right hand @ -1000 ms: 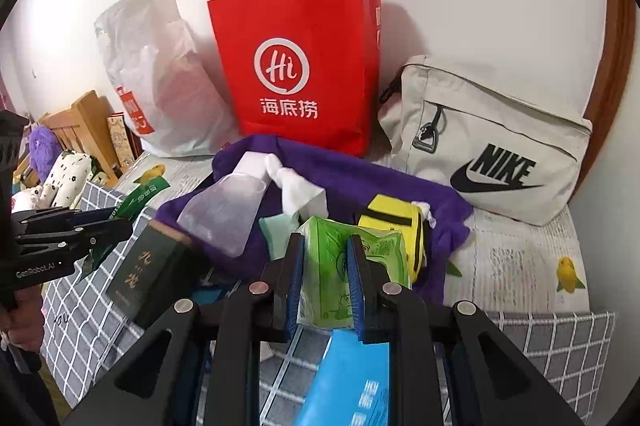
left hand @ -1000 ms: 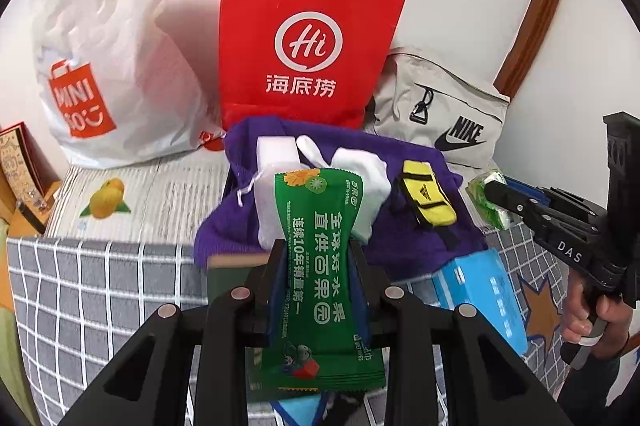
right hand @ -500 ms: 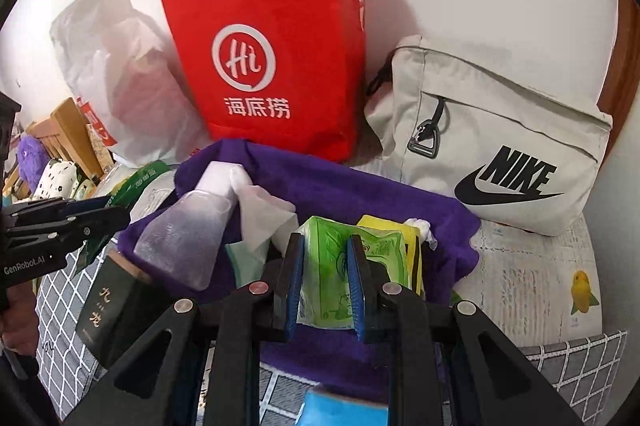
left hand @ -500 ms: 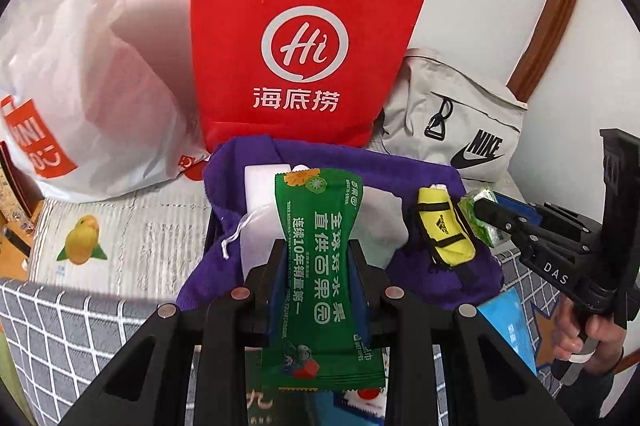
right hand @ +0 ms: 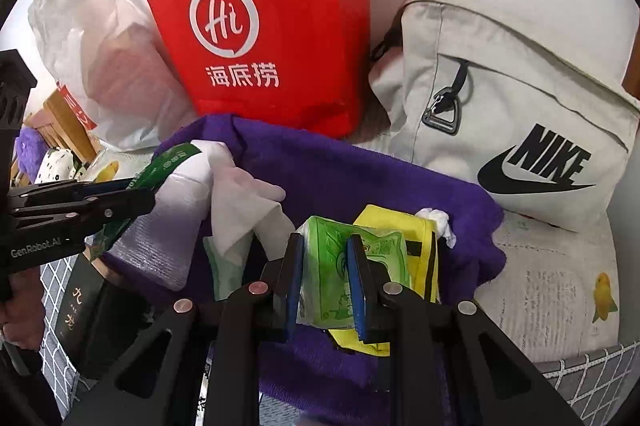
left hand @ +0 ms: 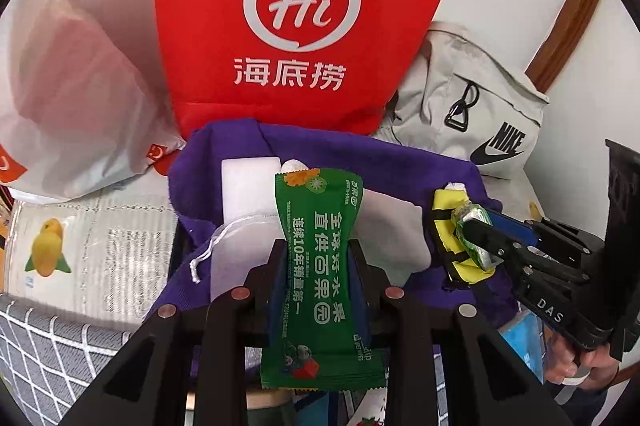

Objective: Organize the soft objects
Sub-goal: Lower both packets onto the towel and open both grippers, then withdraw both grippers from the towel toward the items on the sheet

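My left gripper (left hand: 318, 246) is shut on a dark green wet-wipe packet (left hand: 320, 266), held upright over a purple cloth (left hand: 360, 154). My right gripper (right hand: 324, 246) is shut on a light green tissue pack (right hand: 332, 266), just above a yellow pouch (right hand: 404, 230) on the same purple cloth (right hand: 360, 186). White pouches and a white wipe (right hand: 244, 202) lie on the cloth's left part. In the left wrist view the right gripper (left hand: 476, 226) comes in from the right over the yellow pouch (left hand: 444, 230). In the right wrist view the left gripper (right hand: 144, 194) enters from the left with its green packet.
A red paper bag (left hand: 292, 6) stands against the wall behind the cloth. A white plastic bag (left hand: 72, 86) is to its left, a beige Nike bag (right hand: 520, 114) to its right. A dark box (right hand: 80, 302) and a blue pack (left hand: 524, 342) lie on the checked sheet in front.
Both grippers have moved forward and down toward the purple cloth, each still holding its packet. The red bag and cloth now loom larger, and the right gripper is over the yellow pouch.
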A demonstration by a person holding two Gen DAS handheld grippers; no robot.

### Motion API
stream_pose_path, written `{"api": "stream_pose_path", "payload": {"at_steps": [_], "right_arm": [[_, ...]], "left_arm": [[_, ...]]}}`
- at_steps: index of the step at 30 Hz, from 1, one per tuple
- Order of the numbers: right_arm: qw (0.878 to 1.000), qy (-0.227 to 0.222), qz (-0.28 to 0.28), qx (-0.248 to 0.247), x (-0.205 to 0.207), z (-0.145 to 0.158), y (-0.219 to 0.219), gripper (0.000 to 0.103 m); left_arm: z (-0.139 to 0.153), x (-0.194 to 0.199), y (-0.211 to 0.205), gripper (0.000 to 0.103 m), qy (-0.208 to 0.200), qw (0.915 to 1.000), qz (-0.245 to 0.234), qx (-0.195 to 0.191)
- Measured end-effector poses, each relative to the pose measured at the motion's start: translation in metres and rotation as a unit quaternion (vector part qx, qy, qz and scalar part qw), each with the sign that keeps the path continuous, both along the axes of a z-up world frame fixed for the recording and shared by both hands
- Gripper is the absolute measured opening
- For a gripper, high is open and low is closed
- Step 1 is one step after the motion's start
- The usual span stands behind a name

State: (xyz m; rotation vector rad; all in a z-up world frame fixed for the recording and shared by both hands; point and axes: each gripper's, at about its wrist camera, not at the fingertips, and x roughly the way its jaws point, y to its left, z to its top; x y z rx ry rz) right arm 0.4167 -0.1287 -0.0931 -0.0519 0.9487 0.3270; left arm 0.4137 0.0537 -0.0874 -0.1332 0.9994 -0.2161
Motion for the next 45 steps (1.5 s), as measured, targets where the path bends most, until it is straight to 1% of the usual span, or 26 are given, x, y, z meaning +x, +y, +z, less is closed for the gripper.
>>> {"api": "stream_pose_path", "payload": {"at_steps": [8, 11, 12, 20, 22, 23, 24, 25, 26, 27, 31, 35, 41, 44, 45], "right_arm": [[1.0, 0.009, 0.019, -0.01, 0.006, -0.007, 0.008, 0.024], [1.0, 0.011, 0.025, -0.006, 0.007, -0.007, 0.007, 0.025], [1.0, 0.012, 0.026, -0.004, 0.008, -0.007, 0.007, 0.026], [0.999, 0.018, 0.039, -0.007, 0.007, -0.013, 0.012, 0.028], [0.999, 0.026, 0.041, 0.001, 0.007, -0.014, 0.011, 0.03], [0.999, 0.03, 0.04, 0.006, 0.006, -0.014, 0.01, 0.034], [0.999, 0.034, 0.039, 0.01, 0.006, -0.015, 0.008, 0.038], [0.999, 0.037, 0.038, 0.014, 0.005, -0.015, 0.006, 0.04], [0.998, 0.038, 0.037, 0.019, 0.004, -0.015, 0.005, 0.044], [0.998, 0.038, 0.035, 0.019, 0.003, -0.014, 0.004, 0.044], [0.999, 0.032, 0.033, 0.02, -0.006, -0.006, 0.003, 0.046], [0.999, 0.023, 0.028, 0.02, -0.017, 0.005, 0.002, 0.046], [0.999, 0.01, 0.038, 0.021, -0.06, 0.023, 0.007, 0.047], [0.998, 0.012, 0.052, 0.025, -0.086, 0.023, 0.016, 0.053], [0.998, 0.013, 0.055, 0.024, -0.093, 0.022, 0.019, 0.053]], "left_arm": [[-0.015, 0.013, -0.01, 0.027, 0.02, 0.9998, -0.004, -0.002], [-0.019, 0.015, -0.009, 0.027, 0.026, 0.9997, -0.002, -0.003], [-0.02, 0.016, -0.008, 0.027, 0.027, 0.9996, -0.001, -0.005], [-0.024, 0.02, -0.008, 0.032, 0.031, 0.9995, 0.0, 0.002], [-0.023, 0.02, -0.006, 0.036, 0.031, 0.9995, 0.002, 0.0], [-0.023, 0.02, -0.005, 0.038, 0.032, 0.9995, 0.004, 0.0], [-0.022, 0.019, -0.004, 0.042, 0.03, 0.9995, 0.004, -0.002], [-0.02, 0.018, -0.003, 0.049, 0.029, 0.9996, 0.003, -0.004], [-0.018, 0.017, -0.002, 0.054, 0.027, 0.9996, 0.003, -0.004], [-0.016, 0.015, -0.002, 0.058, 0.024, 0.9997, 0.004, -0.004], [-0.005, 0.008, 0.001, 0.06, 0.015, 0.9998, 0.01, 0.001], [0.01, -0.005, 0.006, 0.06, 0.004, 0.9998, 0.017, 0.004], [0.029, -0.042, 0.014, 0.06, -0.009, 0.9994, 0.025, 0.023], [0.035, -0.07, 0.02, 0.06, -0.015, 0.9991, 0.028, 0.027], [0.035, -0.077, 0.022, 0.06, -0.015, 0.9991, 0.03, 0.027]]}}
